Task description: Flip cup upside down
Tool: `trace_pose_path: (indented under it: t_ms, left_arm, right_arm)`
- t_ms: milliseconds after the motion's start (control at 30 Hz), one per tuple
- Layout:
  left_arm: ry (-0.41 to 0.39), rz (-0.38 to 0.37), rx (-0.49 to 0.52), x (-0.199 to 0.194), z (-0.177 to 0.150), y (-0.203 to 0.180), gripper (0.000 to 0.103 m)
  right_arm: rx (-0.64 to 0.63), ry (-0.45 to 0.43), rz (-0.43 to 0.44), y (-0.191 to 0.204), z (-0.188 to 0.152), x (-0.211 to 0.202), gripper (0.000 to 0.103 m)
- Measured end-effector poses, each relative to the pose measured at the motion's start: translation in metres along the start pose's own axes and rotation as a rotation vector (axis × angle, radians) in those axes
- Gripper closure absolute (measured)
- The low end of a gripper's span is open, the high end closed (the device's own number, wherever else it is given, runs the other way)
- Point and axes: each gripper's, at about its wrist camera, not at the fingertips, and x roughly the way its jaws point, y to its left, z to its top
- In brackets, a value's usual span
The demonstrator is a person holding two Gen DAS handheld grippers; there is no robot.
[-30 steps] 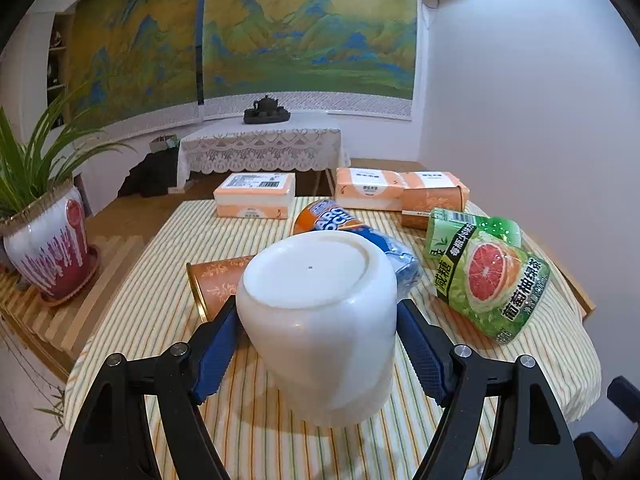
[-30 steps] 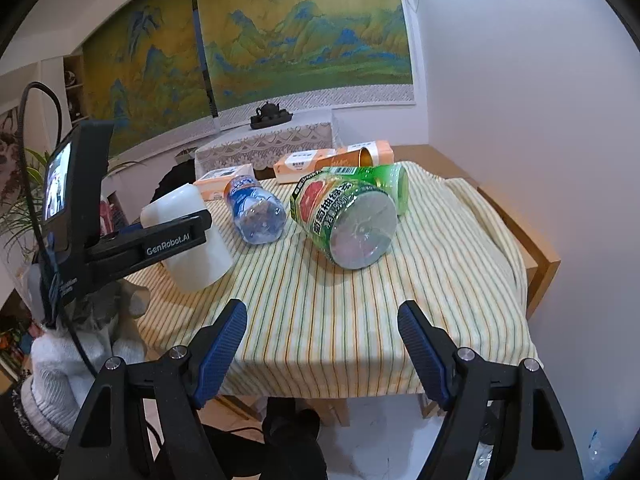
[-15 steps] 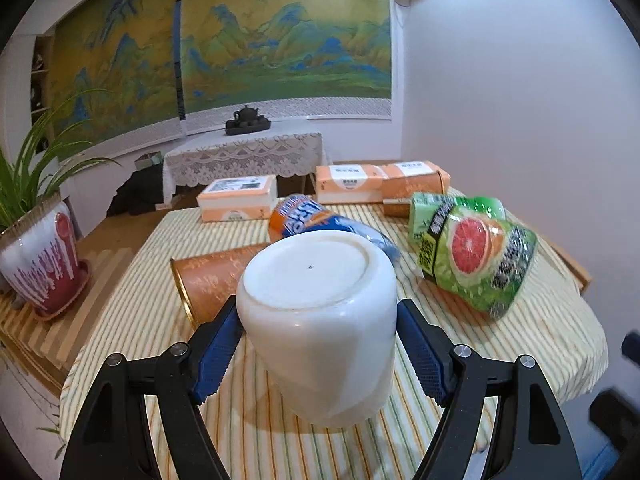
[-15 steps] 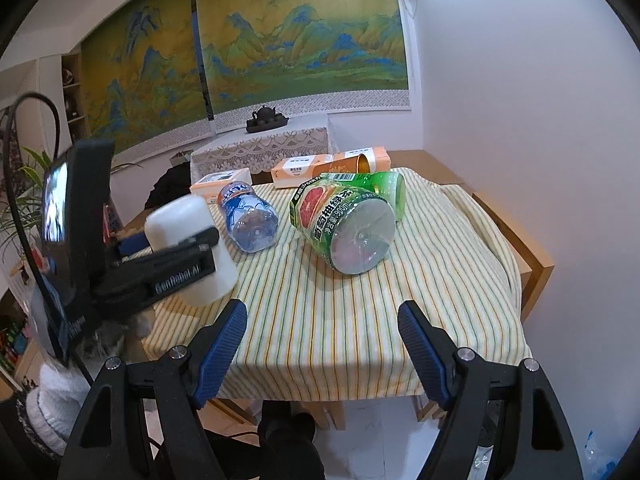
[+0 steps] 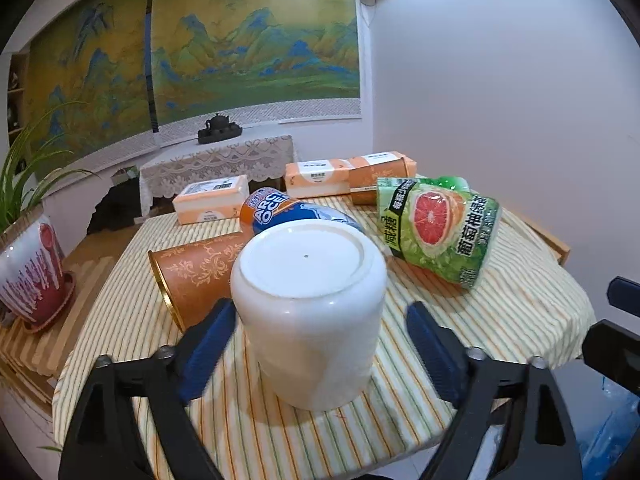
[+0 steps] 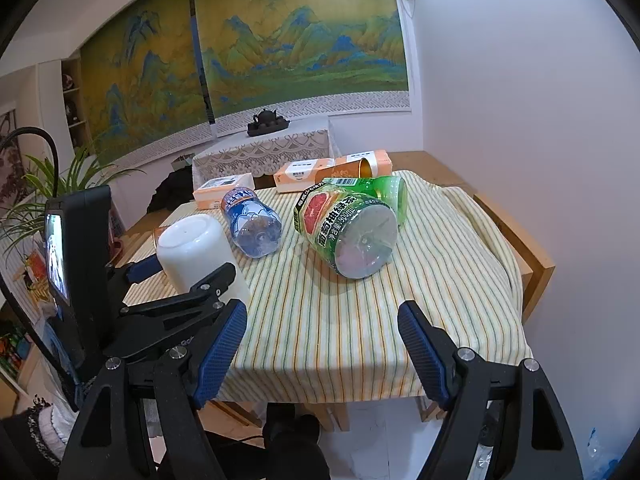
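Striped cloth (image 5: 500, 320) covers the table ahead of my left tongs (image 5: 316, 340), with a painted mountain scroll (image 5: 256, 40) on the far wall. From this camera the white cup (image 5: 308, 312) stands upside down on the cloth, base up, between my two blue pads (image 5: 208, 340). The pads sit spread apart; there is a clear gap on the right side, and the left pad is just beside the cup wall, though I cannot tell if it touches. Behind the cup lie an orange tube (image 5: 196, 272), a water bottle (image 5: 280, 208) and a green grapefruit bottle (image 5: 436, 228), all on their sides. A potted plant (image 5: 28, 264) stands off to the left.

Through my right camera, my right tongs (image 6: 322, 344) hang wide apart over the table's near edge, holding nothing. The cup (image 6: 196, 252) sits inverted near the left corner of the cloth (image 6: 420, 280), with my left tongs (image 6: 180, 276) flanking it. The water bottle (image 6: 252, 224) and the grapefruit bottle (image 6: 348, 232) lie further in.
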Motion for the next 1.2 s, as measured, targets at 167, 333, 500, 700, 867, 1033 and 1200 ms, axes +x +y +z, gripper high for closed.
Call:
trace_pose_path:
  t_ms: [167, 333, 500, 700, 867, 1033, 1200]
  left_arm:
    - [-0.023, 0.0, 0.012, -0.012, -0.002, -0.002, 0.001]
    - [-0.032, -0.004, -0.025, -0.029, -0.003, 0.009, 0.001]
    - [-0.057, 0.023, -0.073, -0.061, -0.006, 0.026, 0.001]
    - [-0.08, 0.068, -0.131, -0.106, -0.007, 0.049, 0.001]
    - [-0.11, 0.125, -0.158, -0.139, -0.01, 0.06, 0.001]
    - [-0.141, 0.165, -0.154, -0.167, -0.016, 0.064, 0.0]
    - [-0.132, 0.176, -0.175, -0.177, -0.022, 0.069, 0.0]
  right_arm:
    - [-0.002, 0.0, 0.003, 0.001, 0.0, -0.002, 0.028]
    - [-0.01, -0.02, -0.003, 0.004, 0.0, -0.005, 0.028]
    - [-0.005, -0.035, -0.002, 0.009, 0.003, -0.009, 0.028]
    - [-0.005, -0.088, -0.02, 0.017, 0.004, -0.019, 0.016]
    - [0.002, -0.134, -0.043, 0.024, 0.003, -0.027, 0.009]
    - [-0.009, -0.183, -0.074, 0.031, 0.001, -0.039, 0.006]
    - [-0.012, -0.223, -0.088, 0.037, -0.002, -0.052, 0.006]
